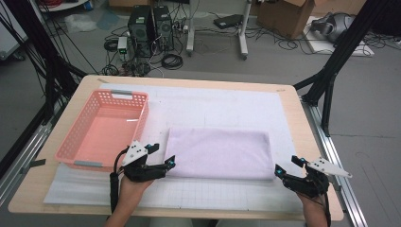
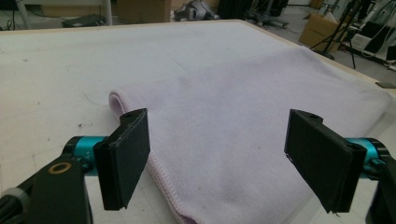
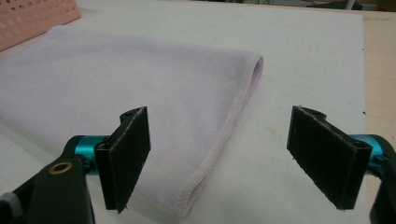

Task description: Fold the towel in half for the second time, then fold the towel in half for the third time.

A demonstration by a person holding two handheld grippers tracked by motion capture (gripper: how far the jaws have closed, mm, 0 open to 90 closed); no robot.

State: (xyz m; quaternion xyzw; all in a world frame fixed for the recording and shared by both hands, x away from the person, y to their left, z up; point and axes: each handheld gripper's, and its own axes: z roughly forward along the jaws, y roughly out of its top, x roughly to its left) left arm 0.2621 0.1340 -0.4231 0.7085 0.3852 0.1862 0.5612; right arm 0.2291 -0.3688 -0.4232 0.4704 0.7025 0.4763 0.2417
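Folded lilac towel (image 1: 219, 152) lying flat on the white mat (image 1: 227, 106) that covers the table (image 1: 302, 123), right of centre and toward the near side. A pink basket (image 1: 71, 142) stands on the mat just left of the towel, apart from it.

Left tongs (image 1: 160, 156), held in the person's left hand (image 1: 135, 182), sit at the towel's near left corner, between towel and basket. Jaws wide, nothing gripped; in the left gripper view the towel's hemmed corner (image 2: 154, 163) lies on the mat between and beyond the two black pads (image 2: 126, 158), neither pad pressing on it.

Right tongs (image 1: 287, 166), held in the right hand (image 1: 314, 208), sit just beside the towel's near right corner. Jaws likewise wide and free; in the right gripper view the hemmed right edge (image 3: 224, 135) runs away between the pads (image 3: 128, 156), with the left pad over cloth and the right pad over bare mat.

The towel shows a rounded fold along its left end and a stitched hem along its right end. Beyond the table: floor with cables, computer towers (image 1: 150, 28) and a cardboard box (image 1: 288, 16).
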